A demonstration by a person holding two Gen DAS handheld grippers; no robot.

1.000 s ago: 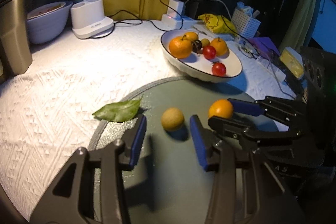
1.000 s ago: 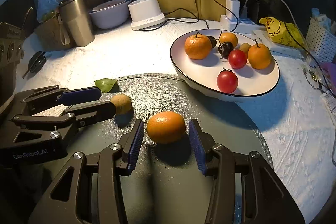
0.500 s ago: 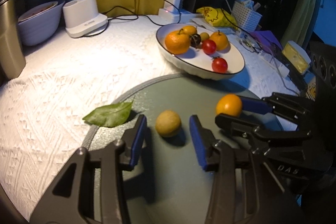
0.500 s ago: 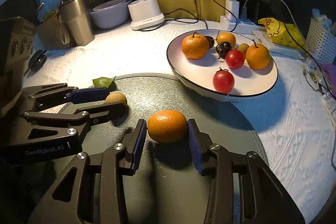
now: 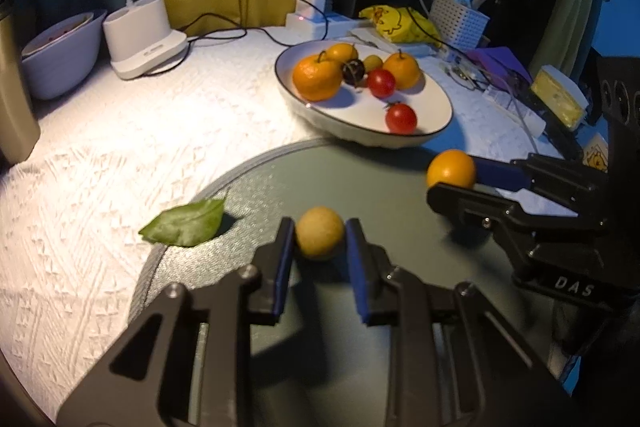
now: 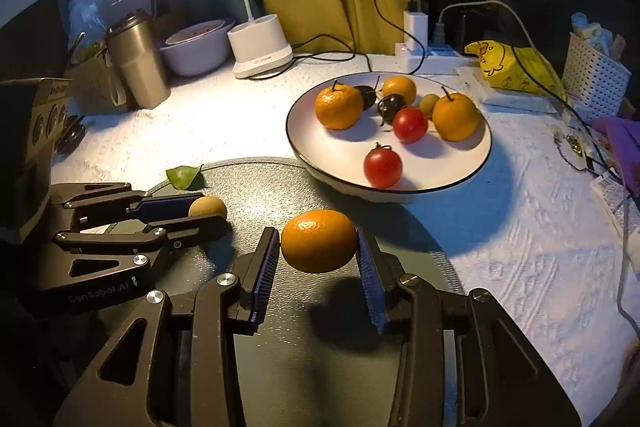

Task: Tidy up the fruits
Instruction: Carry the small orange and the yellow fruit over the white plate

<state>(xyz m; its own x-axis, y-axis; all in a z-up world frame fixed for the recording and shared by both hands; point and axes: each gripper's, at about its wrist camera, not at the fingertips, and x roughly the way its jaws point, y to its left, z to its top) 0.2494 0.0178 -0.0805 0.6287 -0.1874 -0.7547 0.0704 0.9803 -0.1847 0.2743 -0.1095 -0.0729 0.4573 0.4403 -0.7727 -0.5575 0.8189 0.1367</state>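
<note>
Left gripper (image 5: 320, 239), jaws just closed, clamps the yellow-brown fruit (image 5: 319, 233) at lower centre on the grey mat (image 5: 360, 179); right gripper (image 6: 318, 243) clasps the orange (image 6: 318, 241) mid-frame, below the plate (image 6: 460, 171).

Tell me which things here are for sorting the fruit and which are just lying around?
For the job:
- right gripper, shut on the orange
- left gripper, shut on the small yellow-brown fruit
- white plate with fruit

Lying about:
- green leaf
- steel tumbler
- lamp base
- yellow bag
</note>
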